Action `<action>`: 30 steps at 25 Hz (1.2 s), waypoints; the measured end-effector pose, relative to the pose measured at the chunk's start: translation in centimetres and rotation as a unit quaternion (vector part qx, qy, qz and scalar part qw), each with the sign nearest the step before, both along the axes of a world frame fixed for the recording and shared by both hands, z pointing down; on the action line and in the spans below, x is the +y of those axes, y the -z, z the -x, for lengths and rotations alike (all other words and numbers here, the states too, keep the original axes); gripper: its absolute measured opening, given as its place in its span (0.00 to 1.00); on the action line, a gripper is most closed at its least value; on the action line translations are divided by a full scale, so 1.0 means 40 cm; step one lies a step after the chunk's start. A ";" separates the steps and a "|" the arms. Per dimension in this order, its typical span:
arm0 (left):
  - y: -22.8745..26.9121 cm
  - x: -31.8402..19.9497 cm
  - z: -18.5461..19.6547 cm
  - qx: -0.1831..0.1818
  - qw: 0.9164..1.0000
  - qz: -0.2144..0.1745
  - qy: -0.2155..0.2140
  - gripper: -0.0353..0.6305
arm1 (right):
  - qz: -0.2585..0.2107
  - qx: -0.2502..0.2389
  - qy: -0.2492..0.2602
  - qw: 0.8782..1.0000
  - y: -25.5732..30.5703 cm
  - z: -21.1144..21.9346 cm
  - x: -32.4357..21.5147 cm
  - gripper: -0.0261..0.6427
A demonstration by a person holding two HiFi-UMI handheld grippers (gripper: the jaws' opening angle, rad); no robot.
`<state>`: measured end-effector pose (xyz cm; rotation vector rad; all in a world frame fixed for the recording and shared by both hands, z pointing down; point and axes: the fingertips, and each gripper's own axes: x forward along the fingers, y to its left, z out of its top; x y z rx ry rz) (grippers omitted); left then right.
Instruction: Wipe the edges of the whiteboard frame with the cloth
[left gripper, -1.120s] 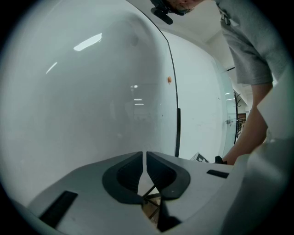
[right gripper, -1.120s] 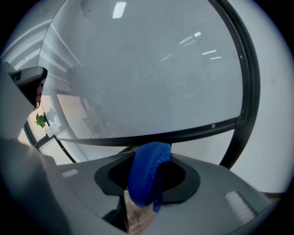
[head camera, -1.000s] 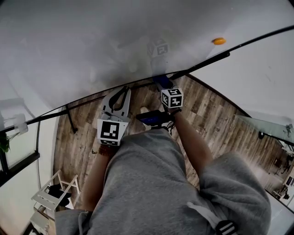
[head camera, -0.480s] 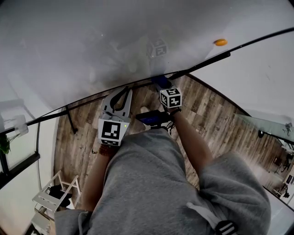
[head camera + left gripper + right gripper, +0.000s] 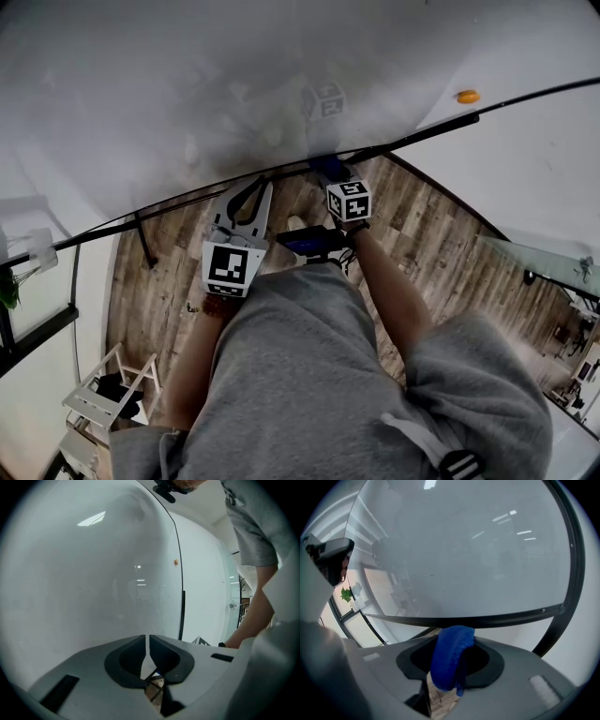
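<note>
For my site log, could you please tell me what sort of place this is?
Probably an office or meeting room: a large whiteboard in a dark frame stands ahead, wood-plank flooring runs below, and a glass partition stands nearby.

The right gripper [image 5: 451,663] has its jaws closed on a folded blue cloth [image 5: 449,648], which bulges up from between them. The top of the cloth sits just below the black frame [image 5: 497,618] along the lower edge of the whiteboard [image 5: 464,550]; contact cannot be confirmed. The frame turns upward at the right. The board surface reflects ceiling lights. Wood flooring [image 5: 438,700] shows below the jaws.
</note>
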<state>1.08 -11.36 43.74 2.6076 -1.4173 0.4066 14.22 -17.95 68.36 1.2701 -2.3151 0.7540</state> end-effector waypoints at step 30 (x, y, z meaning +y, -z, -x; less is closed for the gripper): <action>0.004 -0.007 0.103 0.005 1.000 0.008 0.001 0.10 | 0.020 -0.013 0.003 1.000 -0.001 0.115 0.024 0.28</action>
